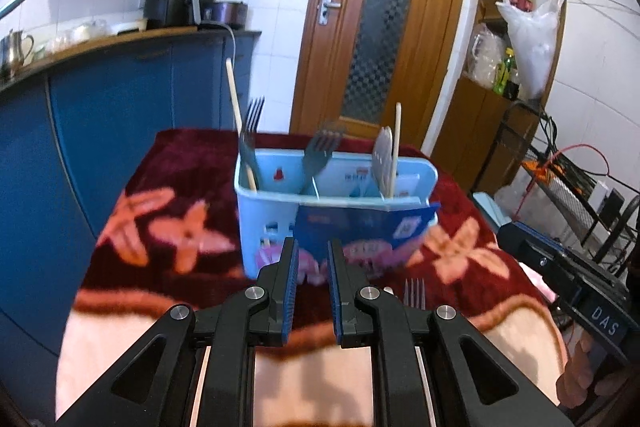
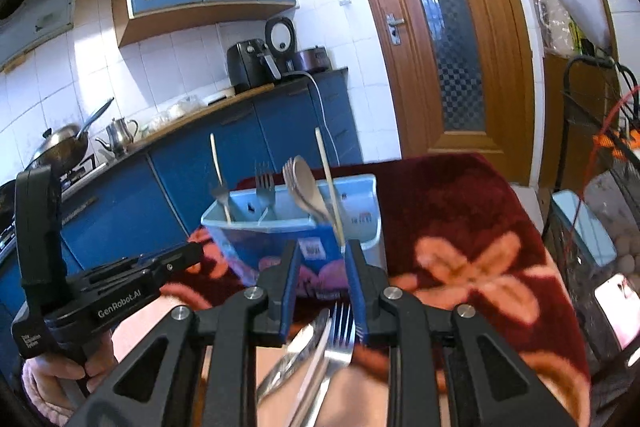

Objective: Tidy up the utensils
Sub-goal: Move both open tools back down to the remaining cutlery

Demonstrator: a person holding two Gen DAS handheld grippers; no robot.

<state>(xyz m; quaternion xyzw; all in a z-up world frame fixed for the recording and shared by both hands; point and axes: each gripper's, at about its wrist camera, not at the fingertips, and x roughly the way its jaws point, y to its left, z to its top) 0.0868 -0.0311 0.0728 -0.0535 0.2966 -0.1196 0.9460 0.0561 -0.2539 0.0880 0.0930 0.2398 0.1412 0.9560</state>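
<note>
Two grippers face a light blue utensil caddy on a blanket-covered bench.

Left wrist view: the left gripper (image 1: 312,247) hangs before the plastic caddy (image 1: 276,219), its blue ribbed pads narrowly apart with nothing between them. Bare blanket (image 1: 132,187) lies left of the caddy; the bench's far edge sits close behind it. Forks (image 1: 253,123), a spoon (image 1: 383,151) and pale wooden sticks (image 1: 234,95) stand upright in its compartments (a blue card leans on its front). Right wrist view: the right gripper (image 2: 320,255) also grips nothing, jaws slightly parted, above loose metal cutlery (image 2: 320,343) lying at the near edge. Open blanket (image 2: 472,227) spreads right of the caddy (image 2: 370,211). The left gripper (image 2: 176,259), held in a hand (image 2: 64,375), is just left of the caddy.
</note>
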